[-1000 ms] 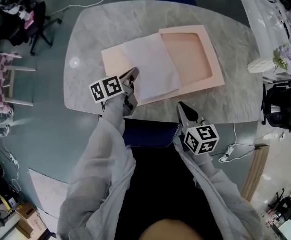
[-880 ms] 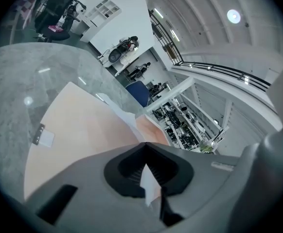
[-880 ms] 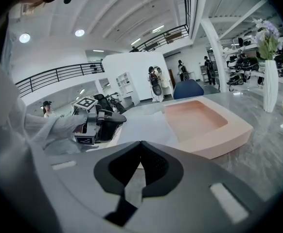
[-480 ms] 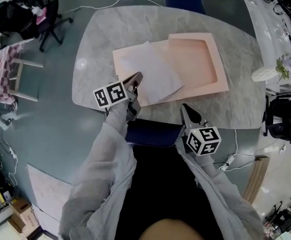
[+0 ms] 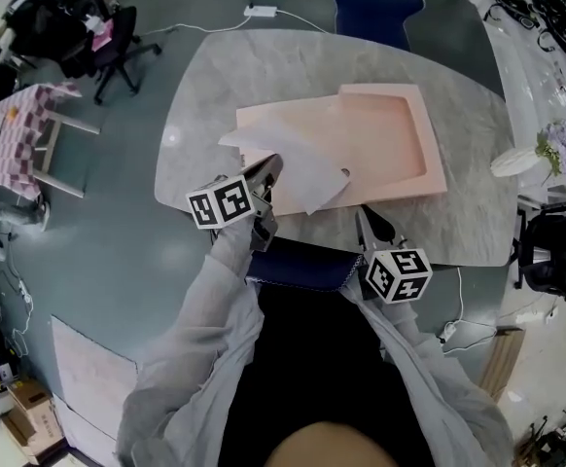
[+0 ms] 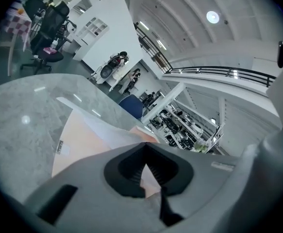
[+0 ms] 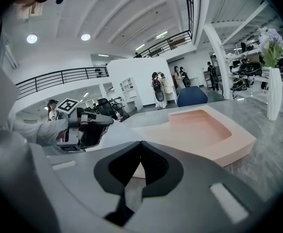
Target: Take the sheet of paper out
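Observation:
A pink box lies open on the grey marble table [image 5: 205, 76], with its hollow tray [image 5: 390, 129] at the right and a flat pink panel [image 5: 264, 125] at the left. My left gripper [image 5: 271, 169] is shut on the near edge of a white sheet of paper [image 5: 307, 168] and holds it lifted and bent above the panel. In the left gripper view the sheet [image 6: 107, 132] runs from the shut left gripper [image 6: 145, 149] out over the pink panel [image 6: 76, 140]. My right gripper [image 5: 365, 222] hangs shut and empty at the table's front edge, near the tray [image 7: 200, 127].
A white vase with flowers [image 5: 516, 156] stands at the table's right end, also seen in the right gripper view as the vase [image 7: 274, 93]. A blue chair [image 5: 375, 3] is behind the table, a blue seat [image 5: 298, 261] in front, and a black office chair [image 5: 98, 37] at the far left.
My left gripper has risen with the sheet, which has come up off the pink panel and now bends in the air. The right gripper has stayed almost where it was.

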`<state>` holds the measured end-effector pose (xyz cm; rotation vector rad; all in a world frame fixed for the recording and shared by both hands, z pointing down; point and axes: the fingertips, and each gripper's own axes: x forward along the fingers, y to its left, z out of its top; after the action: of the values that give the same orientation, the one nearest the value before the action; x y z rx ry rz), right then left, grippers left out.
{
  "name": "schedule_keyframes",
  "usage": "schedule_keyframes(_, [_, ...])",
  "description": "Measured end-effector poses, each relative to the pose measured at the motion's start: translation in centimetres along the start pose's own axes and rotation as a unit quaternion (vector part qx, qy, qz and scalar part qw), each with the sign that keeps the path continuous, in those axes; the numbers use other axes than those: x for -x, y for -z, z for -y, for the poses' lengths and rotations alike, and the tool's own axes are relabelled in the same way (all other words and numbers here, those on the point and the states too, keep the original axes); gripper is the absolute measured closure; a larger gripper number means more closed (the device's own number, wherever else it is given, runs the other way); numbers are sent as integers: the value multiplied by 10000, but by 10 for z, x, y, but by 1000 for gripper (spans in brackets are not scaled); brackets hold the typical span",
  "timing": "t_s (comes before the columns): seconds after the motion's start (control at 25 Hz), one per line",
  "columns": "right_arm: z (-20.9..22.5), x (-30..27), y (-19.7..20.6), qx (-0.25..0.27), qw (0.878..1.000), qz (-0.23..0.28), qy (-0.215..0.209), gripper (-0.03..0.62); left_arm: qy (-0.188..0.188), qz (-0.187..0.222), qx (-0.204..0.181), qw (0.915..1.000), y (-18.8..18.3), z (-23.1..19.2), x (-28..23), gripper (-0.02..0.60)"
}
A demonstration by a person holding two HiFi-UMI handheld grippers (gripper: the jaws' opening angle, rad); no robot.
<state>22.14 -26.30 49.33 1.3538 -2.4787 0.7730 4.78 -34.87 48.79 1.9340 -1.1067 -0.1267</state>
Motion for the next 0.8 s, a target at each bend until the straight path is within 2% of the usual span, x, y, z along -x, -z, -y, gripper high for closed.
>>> schedule_keyframes(0.28, [-5,2,-17,131,9997,146,-138,585,-97,211,-684,9974,-11,21,24,581])
schedule_keyframes(0.44, [-6,0,-27,240,9994,216,-125,585,-175,332,-1133,9929,-20,31,41,581])
schedule_keyframes(0.56, [-5,2,-38,283,9991,309,-81,585,-290,398,-1690,9844,-26,40,52,581])
schedule_keyframes(0.8, [-1,9,-57,437,9979,468,-56,585,-469,553,-2770,9581,-32,65,60,581])
